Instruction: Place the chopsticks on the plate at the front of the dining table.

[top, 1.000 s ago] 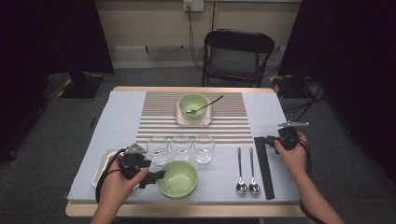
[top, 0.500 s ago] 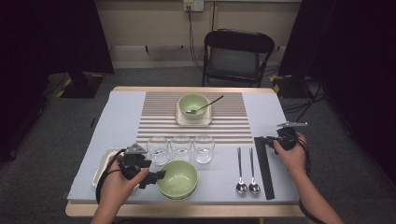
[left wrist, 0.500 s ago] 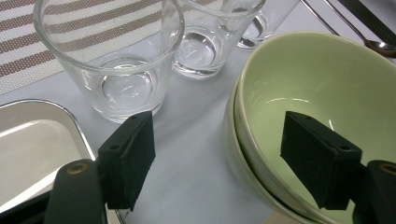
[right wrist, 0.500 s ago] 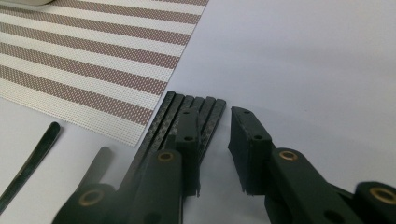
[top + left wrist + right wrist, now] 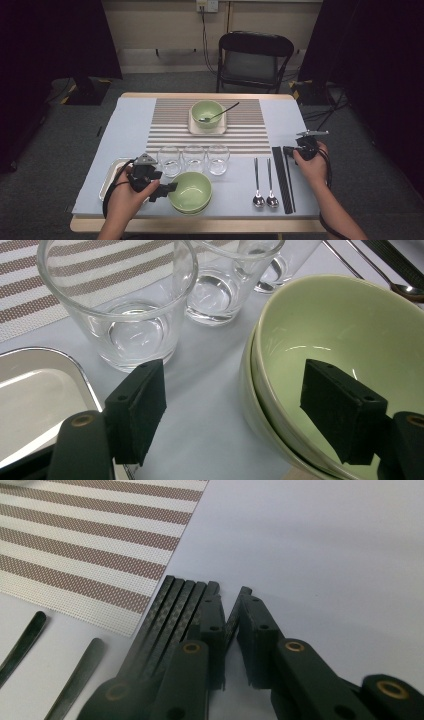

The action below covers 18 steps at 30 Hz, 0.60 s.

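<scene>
Stacked pale-green ceramic bowls (image 5: 330, 340), near table edge: your left gripper (image 5: 240, 415) gapes wide astride the rim, holding nothing. Risk: lifts top bowl only, or knocks clear glass tumbler (image 5: 117, 300). Right gripper (image 5: 232, 630) nearly closed on one black chopstick (image 5: 235, 611); may slip.

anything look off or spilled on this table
Nothing spilled or broken. One oddity: a chopstick lies slightly apart from the chopsticks bundle, beside the right gripper. The glasses stand upright and empty.

A dark folding metal chair (image 5: 255, 60) stood at top centre; three clear drinking glasses (image 5: 194, 158) lined the middle; two steel spoons (image 5: 265, 182) lay lower right
</scene>
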### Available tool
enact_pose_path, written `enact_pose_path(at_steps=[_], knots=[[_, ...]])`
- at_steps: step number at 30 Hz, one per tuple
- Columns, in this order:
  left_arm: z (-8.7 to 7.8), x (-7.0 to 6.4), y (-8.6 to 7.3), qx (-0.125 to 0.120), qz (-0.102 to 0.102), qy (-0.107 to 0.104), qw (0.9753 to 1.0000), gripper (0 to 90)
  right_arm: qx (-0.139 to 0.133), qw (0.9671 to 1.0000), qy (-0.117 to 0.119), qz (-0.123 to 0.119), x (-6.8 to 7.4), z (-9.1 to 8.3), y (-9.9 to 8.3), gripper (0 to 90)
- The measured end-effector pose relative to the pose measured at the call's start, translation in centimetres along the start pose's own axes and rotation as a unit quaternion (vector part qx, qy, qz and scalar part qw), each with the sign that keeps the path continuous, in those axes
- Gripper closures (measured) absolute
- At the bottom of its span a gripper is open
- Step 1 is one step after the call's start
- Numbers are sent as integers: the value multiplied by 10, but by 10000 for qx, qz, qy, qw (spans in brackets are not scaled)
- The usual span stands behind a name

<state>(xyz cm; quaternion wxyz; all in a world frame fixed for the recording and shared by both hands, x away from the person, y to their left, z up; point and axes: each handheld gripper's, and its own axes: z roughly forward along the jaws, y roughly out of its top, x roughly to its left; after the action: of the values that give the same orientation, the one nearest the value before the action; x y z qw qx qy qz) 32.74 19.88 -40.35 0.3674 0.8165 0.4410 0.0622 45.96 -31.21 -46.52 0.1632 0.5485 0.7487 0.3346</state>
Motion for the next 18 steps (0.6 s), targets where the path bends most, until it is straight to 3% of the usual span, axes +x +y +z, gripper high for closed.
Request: enact_pose_path(at_steps=[8, 15, 18], knots=[[-1, -1, 1, -38, -14, -4, 10000, 262, -28, 9997, 15, 244, -7, 4, 6, 846], [-1, 0, 1, -24, -12, -1, 10000, 262, -30, 9998, -72, 179, -6, 10, 11, 850], [-1, 0, 1, -9, 4, 4, 10000, 262, -13, 9998, -4, 191, -5, 9, 9, 815]])
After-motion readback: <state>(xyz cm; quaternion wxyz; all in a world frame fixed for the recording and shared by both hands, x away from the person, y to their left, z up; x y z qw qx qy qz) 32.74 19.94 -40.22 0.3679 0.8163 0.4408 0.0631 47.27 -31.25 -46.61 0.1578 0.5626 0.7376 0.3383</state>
